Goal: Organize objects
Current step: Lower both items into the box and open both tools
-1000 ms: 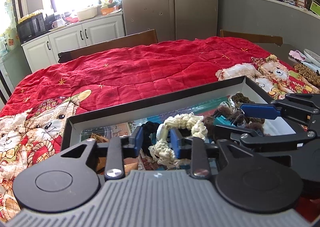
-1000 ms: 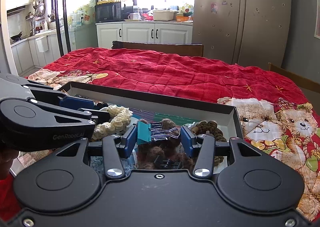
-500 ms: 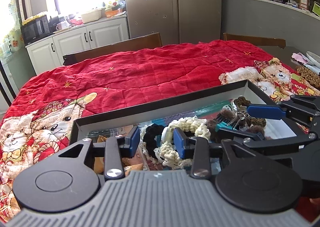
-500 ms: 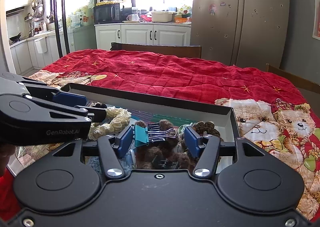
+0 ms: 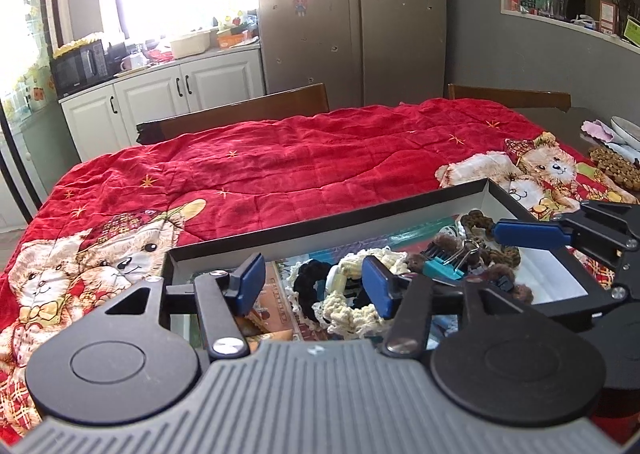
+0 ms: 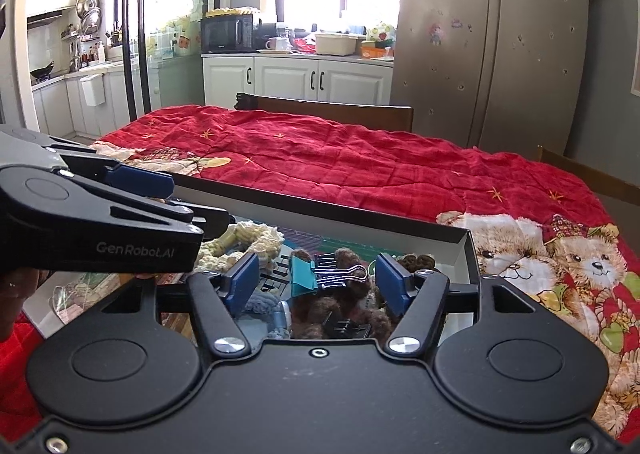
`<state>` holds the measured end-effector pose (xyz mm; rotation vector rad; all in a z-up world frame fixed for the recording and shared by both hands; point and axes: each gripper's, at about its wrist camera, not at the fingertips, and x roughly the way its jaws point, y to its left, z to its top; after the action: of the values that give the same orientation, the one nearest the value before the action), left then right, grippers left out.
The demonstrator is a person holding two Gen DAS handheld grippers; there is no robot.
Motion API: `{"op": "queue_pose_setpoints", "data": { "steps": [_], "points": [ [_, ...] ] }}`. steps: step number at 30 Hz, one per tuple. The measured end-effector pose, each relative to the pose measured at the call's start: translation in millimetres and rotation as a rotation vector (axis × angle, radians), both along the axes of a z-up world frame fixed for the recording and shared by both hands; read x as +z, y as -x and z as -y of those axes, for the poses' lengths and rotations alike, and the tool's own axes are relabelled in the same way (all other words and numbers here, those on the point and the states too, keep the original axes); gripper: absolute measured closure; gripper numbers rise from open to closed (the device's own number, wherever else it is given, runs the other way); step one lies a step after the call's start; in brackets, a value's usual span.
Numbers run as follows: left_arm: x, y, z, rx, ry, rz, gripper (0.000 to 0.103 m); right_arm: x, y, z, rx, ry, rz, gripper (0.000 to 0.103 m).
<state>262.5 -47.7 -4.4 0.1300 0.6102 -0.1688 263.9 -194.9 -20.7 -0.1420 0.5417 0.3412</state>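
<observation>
Each camera sits just behind its own jaws, looking forward and downward along them, close over a shallow box [image 5: 332, 221] on the red quilt [image 5: 320, 157]. The left wrist view has the fridge beyond its jaws, the right wrist view the kitchen cabinets. Both share the box [image 6: 320, 213], the quilt and a teal binder clip [image 6: 306, 274], and each sees the other gripper beside its jaws.

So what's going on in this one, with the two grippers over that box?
A person is sorting small items in a shallow black box on a red quilt. Both grippers hover over its contents, and both have just been opening. The left gripper stands open around a cream crocheted scrunchie, next to a black one. The right gripper stands open around a teal binder clip lying on brown fuzzy scrunchies. Neither one is gripping anything at this moment.
</observation>
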Motion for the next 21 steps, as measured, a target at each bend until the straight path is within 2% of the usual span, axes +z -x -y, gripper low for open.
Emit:
{"op": "queue_pose_setpoints", "data": {
  "steps": [13,21],
  "points": [
    [21,26,-15,0.055,-0.003,0.033,0.027,23,22,5,0.005,-0.017,0.025,0.036],
    [32,47,-24,0.081,0.005,0.056,0.020,41,44,7,0.000,-0.002,0.047,0.030]
  ]
}}
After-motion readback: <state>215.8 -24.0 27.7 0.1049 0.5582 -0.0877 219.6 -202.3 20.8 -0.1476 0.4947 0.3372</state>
